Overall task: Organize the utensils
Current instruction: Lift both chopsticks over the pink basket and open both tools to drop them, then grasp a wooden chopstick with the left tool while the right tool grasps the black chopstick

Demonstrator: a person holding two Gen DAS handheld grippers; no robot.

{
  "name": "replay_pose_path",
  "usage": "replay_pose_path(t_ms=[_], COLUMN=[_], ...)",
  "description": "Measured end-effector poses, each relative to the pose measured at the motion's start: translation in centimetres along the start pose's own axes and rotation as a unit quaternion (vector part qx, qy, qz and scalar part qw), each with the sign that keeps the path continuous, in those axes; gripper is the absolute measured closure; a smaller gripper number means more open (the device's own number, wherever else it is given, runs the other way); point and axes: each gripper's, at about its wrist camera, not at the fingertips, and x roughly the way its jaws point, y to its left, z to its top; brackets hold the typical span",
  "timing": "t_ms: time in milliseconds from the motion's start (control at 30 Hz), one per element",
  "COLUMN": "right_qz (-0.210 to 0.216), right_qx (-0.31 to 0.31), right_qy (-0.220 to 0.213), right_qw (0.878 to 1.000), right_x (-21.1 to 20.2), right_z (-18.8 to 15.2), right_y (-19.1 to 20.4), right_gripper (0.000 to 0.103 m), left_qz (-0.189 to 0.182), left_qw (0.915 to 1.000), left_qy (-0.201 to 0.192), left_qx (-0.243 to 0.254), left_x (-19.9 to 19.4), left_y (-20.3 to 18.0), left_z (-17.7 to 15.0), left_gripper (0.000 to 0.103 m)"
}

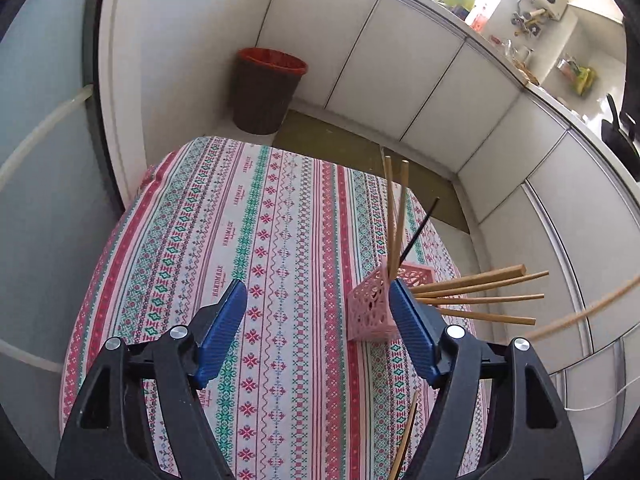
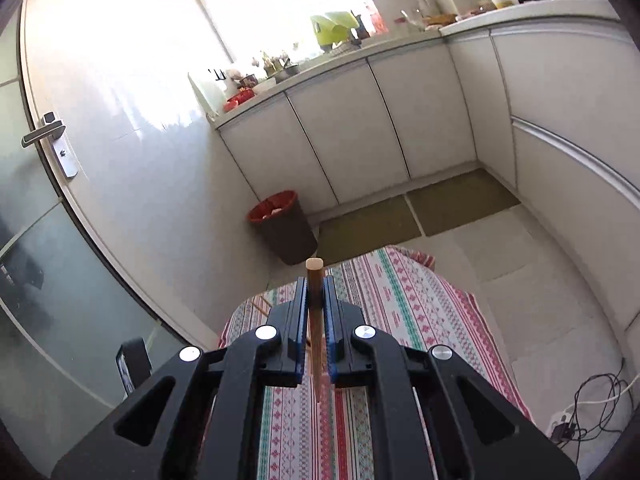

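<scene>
A pink lattice holder (image 1: 370, 312) stands on the patterned tablecloth (image 1: 256, 240), right of centre. Two wooden chopsticks (image 1: 390, 216) and a black one (image 1: 418, 232) stand upright in it, and several wooden chopsticks (image 1: 480, 284) stick out sideways to the right. My left gripper (image 1: 316, 286) hovers open above the cloth with nothing between its fingers; its right finger (image 1: 408, 316) is close beside the holder. More chopsticks (image 1: 408, 432) lie under it at the bottom. My right gripper (image 2: 315, 280) is shut on one wooden chopstick (image 2: 314, 266), held upright above the table edge.
A brown bin with a red rim (image 1: 266, 88) stands on the floor beyond the table, against white cabinets (image 1: 420, 80). A door with a metal handle (image 2: 44, 132) is on the left. Cables (image 2: 592, 404) lie on the floor at the right.
</scene>
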Motion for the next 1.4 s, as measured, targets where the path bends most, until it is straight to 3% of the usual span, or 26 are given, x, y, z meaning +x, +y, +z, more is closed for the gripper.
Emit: replay_pose_path(t_ms=[233, 400, 500, 767, 967, 1033, 1133, 1400], right_qz=[-0.043, -0.072, -0.069, -0.058, -0.060, -0.072, -0.109, -0.192], right_qx=[-0.026, -0.033, -0.033, -0.021, -0.012, -0.001, 0.023, 0.042], right_qy=[-0.016, -0.015, -0.009, 0.009, -0.009, -0.024, -0.045, 0.049], right_qw=[0.999, 0.997, 0.997, 0.998, 0.998, 0.997, 0.993, 0.979], right_x=[5.7, 10.2, 12.4, 11.3, 6.6, 4.6, 1.9, 2.2], right_z=[2.9, 1.9, 0.4, -1.6, -3.1, -4.0, -5.9, -11.2], right_y=[1.6, 0.8, 0.2, -0.6, -2.1, -3.1, -5.6, -12.2], right_gripper=[0.095, 0.095, 0.092, 0.084, 0.056, 0.025, 0.011, 0.007], left_qz=[-0.019, -0.017, -0.014, -0.006, 0.003, 0.005, 0.010, 0.026], left_qw=[0.9997, 0.9998, 0.9999, 0.9991, 0.9969, 0.9960, 0.9934, 0.9752], left_qy=[-0.010, -0.002, 0.004, 0.028, 0.049, 0.056, 0.070, 0.147], left_qx=[-0.007, -0.008, -0.005, 0.029, 0.062, 0.069, 0.090, 0.163], left_x=[-1.0, -0.5, -0.2, 0.6, 1.4, 1.6, 2.1, 5.9], left_y=[1.3, 1.8, 1.8, 0.2, -1.8, -2.4, -3.5, -7.0], left_z=[0.5, 0.4, 0.3, -1.0, -2.7, -3.4, -4.6, -9.2], left_gripper=[0.033, 0.033, 0.033, 0.032, 0.030, 0.022, 0.022, 0.017])
